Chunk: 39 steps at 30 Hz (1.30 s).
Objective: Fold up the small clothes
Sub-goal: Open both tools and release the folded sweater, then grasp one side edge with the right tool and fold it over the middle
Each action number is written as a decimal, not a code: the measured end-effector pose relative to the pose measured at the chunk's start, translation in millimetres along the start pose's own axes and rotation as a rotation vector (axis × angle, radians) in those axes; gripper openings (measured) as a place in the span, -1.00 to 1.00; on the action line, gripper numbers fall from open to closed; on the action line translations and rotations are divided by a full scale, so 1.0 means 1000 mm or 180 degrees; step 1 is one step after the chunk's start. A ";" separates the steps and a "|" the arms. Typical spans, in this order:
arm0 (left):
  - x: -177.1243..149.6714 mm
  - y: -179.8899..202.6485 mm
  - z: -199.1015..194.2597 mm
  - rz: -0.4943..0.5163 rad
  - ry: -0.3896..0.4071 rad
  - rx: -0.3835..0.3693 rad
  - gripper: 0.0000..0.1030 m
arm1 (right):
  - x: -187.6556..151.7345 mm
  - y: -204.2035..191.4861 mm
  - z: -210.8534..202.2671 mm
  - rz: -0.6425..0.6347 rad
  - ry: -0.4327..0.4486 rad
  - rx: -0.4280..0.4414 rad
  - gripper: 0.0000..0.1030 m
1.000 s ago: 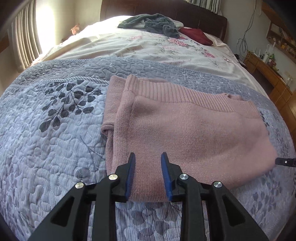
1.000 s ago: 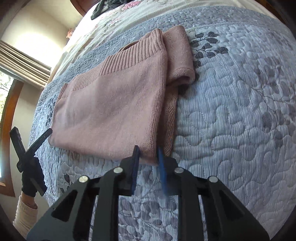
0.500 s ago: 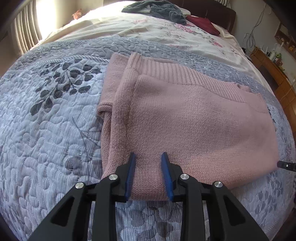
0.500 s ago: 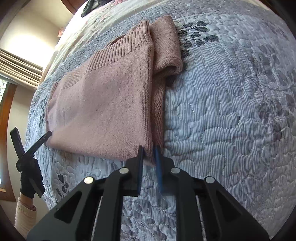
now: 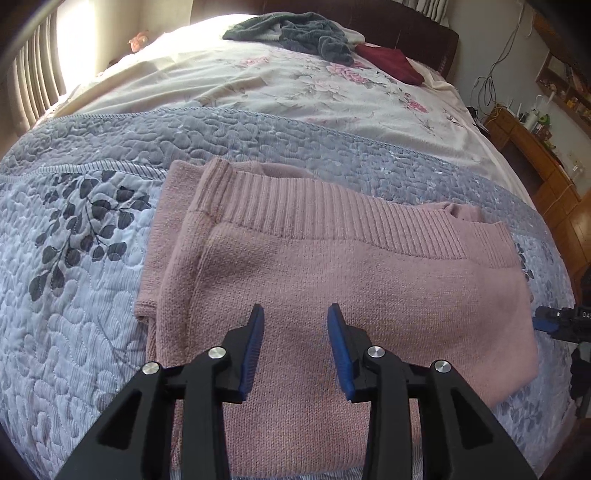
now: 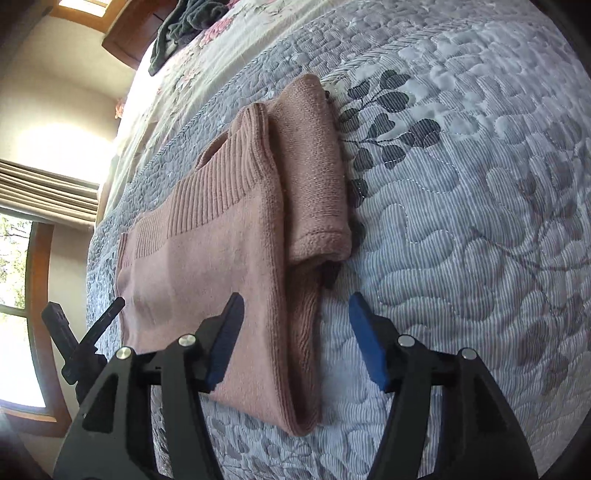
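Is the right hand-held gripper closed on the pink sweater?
No. The right hand-held gripper stands wide open above the folded edge of the pink sweater, its blue pads apart and pinching no cloth.

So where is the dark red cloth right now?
In the left wrist view, the red cloth lies far back on the bed, near the headboard, just right of the grey clothes pile.

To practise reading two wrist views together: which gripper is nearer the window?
Left. The left gripper hangs between the window and the pink sweater; the right gripper is farther off, straddling the sweater's edge by the folded sleeve.
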<state>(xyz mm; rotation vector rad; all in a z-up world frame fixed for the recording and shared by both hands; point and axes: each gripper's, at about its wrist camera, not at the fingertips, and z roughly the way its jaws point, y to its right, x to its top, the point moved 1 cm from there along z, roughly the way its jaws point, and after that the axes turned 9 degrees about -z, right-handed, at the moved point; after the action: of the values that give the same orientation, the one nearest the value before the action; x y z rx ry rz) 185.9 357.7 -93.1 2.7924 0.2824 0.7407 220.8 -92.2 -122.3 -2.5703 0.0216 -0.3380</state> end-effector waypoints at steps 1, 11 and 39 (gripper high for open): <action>0.001 0.000 0.004 0.0006 -0.0023 0.0006 -0.30 | 0.002 0.002 0.004 0.0027 0.0013 0.0030 0.16; 0.004 -0.006 0.027 -0.0007 -0.0128 -0.0003 -0.28 | 0.017 0.002 0.031 0.0141 0.0125 0.0358 -0.32; 0.003 -0.023 -0.008 -0.0146 -0.0003 -0.0260 -0.28 | 0.031 -0.069 0.000 -0.0160 0.0260 0.0359 -0.62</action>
<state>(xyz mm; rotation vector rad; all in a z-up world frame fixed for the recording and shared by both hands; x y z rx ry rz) 181.6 381.9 -90.8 2.7002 0.3077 0.7235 247.4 -35.6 -79.1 -2.4476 -0.0314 -0.4504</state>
